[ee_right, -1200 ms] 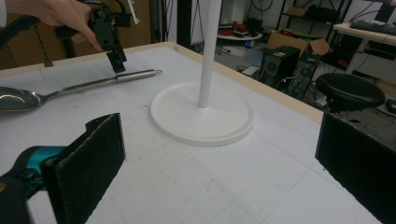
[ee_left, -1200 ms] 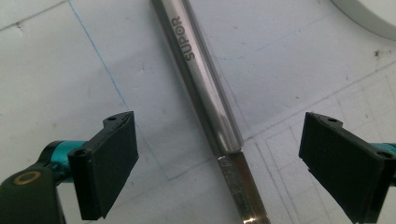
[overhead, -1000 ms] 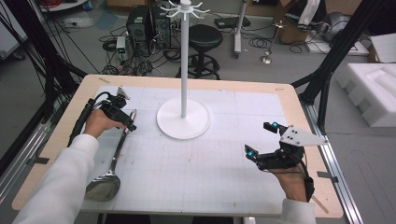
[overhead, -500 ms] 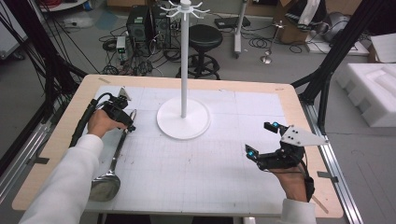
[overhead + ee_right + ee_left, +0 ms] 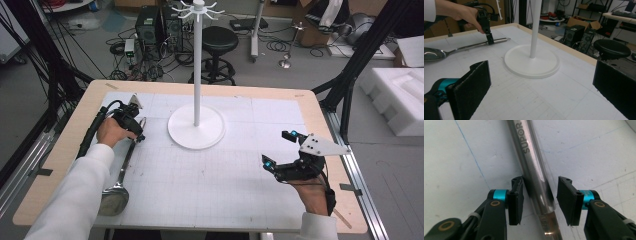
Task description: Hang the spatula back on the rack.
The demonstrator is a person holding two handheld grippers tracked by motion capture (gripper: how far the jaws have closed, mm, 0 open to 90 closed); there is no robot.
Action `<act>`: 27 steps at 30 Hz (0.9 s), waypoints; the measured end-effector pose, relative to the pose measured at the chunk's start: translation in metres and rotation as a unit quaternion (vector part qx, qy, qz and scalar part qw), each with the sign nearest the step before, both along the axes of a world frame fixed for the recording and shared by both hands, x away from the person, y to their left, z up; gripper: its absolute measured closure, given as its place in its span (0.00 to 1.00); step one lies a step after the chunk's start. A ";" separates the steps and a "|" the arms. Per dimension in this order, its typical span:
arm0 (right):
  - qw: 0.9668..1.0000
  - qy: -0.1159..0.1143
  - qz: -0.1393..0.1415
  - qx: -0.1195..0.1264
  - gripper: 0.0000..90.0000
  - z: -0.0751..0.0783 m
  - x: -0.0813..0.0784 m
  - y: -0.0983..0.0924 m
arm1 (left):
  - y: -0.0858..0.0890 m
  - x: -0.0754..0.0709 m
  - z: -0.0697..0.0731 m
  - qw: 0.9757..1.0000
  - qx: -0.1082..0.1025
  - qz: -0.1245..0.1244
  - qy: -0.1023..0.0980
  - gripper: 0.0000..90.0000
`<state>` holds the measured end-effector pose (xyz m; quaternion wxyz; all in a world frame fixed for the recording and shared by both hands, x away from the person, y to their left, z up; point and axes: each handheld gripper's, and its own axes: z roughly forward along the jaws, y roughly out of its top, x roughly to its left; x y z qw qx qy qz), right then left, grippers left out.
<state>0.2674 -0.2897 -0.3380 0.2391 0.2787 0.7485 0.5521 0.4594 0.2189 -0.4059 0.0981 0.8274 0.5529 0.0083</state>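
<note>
The long polished steel ladle (image 5: 121, 172) lies flat along the table's left side. Its handle is straddled by the left gripper (image 5: 540, 197), whose jaws have just been closing, one pad touching, the other apart; a firm pinch is judged necessary before lifting. The right gripper (image 5: 280, 149) is held wide, empty.

Overhead plus two close tong-mounted views

white stand (image 5: 196, 125) mid-table, open mat (image 5: 210, 185) between the claws

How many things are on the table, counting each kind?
Ladle: 1
White stand: 1
Grippers, left and right: 2
Total: 4
</note>
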 end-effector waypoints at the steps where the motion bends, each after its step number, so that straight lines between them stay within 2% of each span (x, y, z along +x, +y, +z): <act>1: 1.000 0.000 0.000 0.000 0.01 0.000 0.000 0.000 | 0.000 0.000 0.000 1.000 0.000 0.000 0.000 0.65; 10: 1.000 0.001 0.001 0.000 0.01 -0.001 0.001 0.001 | -0.005 0.001 -0.002 1.000 0.018 0.016 0.003 0.69; 17: 1.000 -0.001 0.001 0.001 0.01 -0.001 0.001 0.000 | -0.004 0.003 -0.001 0.999 0.009 0.037 0.010 0.72; 21: 1.000 -0.001 0.000 0.000 0.01 -0.001 0.002 0.000 | -0.011 0.004 0.004 1.000 0.005 0.023 0.003 0.76; 24: 1.000 -0.003 0.001 0.000 0.01 0.000 0.001 0.001 | -0.017 0.002 0.011 1.000 0.017 0.000 -0.010 0.77; 27: 1.000 -0.005 0.002 0.001 0.01 0.001 0.001 0.002 | -0.015 0.000 0.019 1.000 0.008 -0.004 -0.014 0.77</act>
